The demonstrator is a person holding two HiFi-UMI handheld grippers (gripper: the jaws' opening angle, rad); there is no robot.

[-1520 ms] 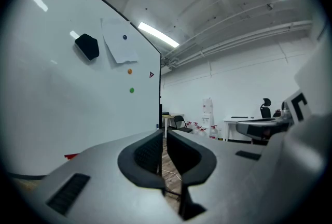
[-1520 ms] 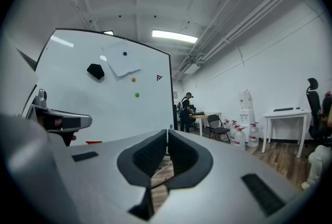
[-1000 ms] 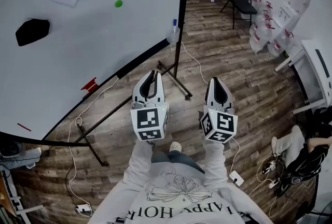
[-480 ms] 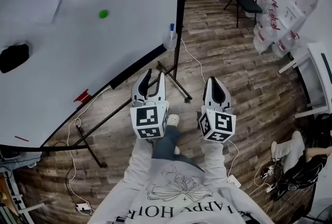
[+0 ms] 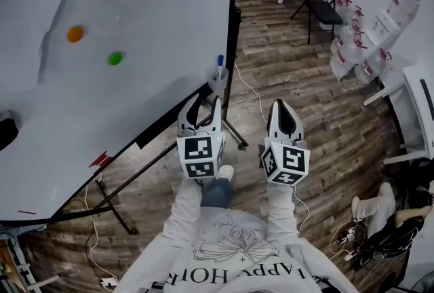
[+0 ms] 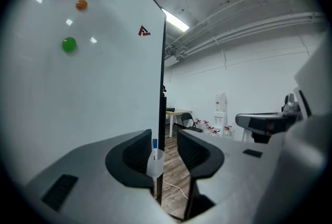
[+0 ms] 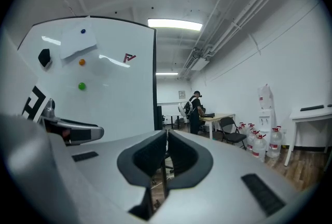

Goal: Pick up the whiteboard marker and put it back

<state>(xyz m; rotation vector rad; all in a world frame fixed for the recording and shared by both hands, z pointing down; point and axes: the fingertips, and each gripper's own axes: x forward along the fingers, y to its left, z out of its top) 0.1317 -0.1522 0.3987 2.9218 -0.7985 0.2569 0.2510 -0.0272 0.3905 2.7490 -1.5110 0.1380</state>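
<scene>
The whiteboard (image 5: 135, 13) runs off the head view's top and left edges. At nine o'clock a black object (image 5: 5, 132) is mostly cut away by the left edge. The whiteboard marker (image 5: 220, 61) shows only its blue cap, its barrel hidden inside the cup (image 5: 217, 81). At four o'clock a person on the floor (image 5: 390, 213) is cropped by the right edge.

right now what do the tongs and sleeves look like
Left tongs and right tongs match: pale grey shells tapering forward, black lining inside, a white cube with black square markers at the rear. The left jaws are opening with nothing between them. Sleeves are light grey, from a printed sweatshirt.
</scene>
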